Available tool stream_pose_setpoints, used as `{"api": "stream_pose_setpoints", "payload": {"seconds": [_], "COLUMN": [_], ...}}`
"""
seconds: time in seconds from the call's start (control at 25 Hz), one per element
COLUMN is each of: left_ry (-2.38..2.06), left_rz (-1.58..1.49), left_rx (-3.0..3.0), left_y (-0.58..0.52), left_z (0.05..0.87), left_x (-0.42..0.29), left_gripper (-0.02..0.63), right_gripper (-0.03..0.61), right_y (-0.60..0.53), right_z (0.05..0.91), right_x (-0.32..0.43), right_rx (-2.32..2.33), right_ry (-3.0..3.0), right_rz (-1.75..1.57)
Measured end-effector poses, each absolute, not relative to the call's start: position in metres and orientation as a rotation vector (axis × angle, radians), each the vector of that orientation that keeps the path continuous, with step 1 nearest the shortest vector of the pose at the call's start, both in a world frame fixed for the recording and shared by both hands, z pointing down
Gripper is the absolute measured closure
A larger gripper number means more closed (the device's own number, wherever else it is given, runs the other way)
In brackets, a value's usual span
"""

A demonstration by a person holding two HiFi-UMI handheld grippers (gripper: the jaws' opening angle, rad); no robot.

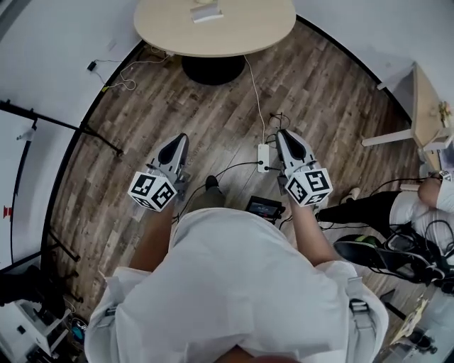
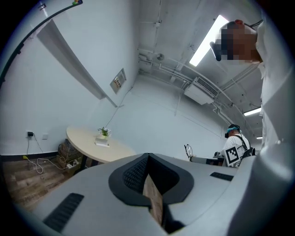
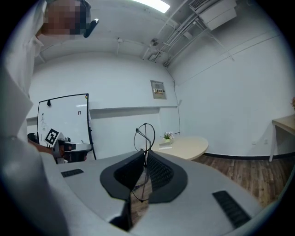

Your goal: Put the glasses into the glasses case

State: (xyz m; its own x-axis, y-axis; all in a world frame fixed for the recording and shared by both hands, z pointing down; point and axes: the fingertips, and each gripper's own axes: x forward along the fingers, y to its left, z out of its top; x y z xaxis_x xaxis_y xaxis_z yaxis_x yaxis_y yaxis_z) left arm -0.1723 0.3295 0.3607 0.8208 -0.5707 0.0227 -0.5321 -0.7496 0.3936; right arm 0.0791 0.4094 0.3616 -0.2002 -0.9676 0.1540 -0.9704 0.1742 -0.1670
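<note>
Thin wire-rimmed glasses [image 3: 145, 134] are pinched between the jaws of my right gripper [image 3: 144, 153]; one lens ring stands above the tips and the other shows through the gap below. In the left gripper view the same glasses [image 2: 188, 150] appear off to the right. My left gripper [image 2: 147, 156] is shut with nothing in it. In the head view both grippers, left [image 1: 181, 138] and right [image 1: 282, 133], are held at waist height over the wooden floor, pointing at a round beige table [image 1: 241, 39]. I cannot make out a glasses case for certain.
On the round table [image 2: 87, 143] sit a small plant [image 2: 104, 132] and a flat white object [image 1: 206, 11]. Cables and a power strip [image 1: 263, 157] lie on the floor ahead. Another person [image 2: 235, 147] stands at the right, by a second table [image 1: 424, 106].
</note>
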Motion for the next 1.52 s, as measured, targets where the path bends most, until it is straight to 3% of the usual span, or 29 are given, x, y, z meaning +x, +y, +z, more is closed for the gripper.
{"api": "stream_pose_setpoints", "payload": {"seconds": [0.6, 1.2, 1.52], "left_ry": [-0.723, -0.859, -0.98], "left_rz": [-0.124, -0.108, -0.124], "left_rx": [2.593, 2.647, 2.616], "left_y": [0.185, 0.008, -0.042], "left_z": [0.38, 0.349, 0.344], "left_x": [-0.115, 0.014, 0.037], "left_gripper": [0.604, 0.604, 0.604], "right_gripper": [0.543, 0.543, 0.543], "right_y": [0.284, 0.083, 0.002], "right_z": [0.354, 0.351, 0.35], "right_x": [0.133, 0.272, 0.307], "right_rx": [2.057, 1.982, 1.894], "right_ry": [-2.314, -2.457, -2.541], "right_rz": [0.39, 0.392, 0.371]}}
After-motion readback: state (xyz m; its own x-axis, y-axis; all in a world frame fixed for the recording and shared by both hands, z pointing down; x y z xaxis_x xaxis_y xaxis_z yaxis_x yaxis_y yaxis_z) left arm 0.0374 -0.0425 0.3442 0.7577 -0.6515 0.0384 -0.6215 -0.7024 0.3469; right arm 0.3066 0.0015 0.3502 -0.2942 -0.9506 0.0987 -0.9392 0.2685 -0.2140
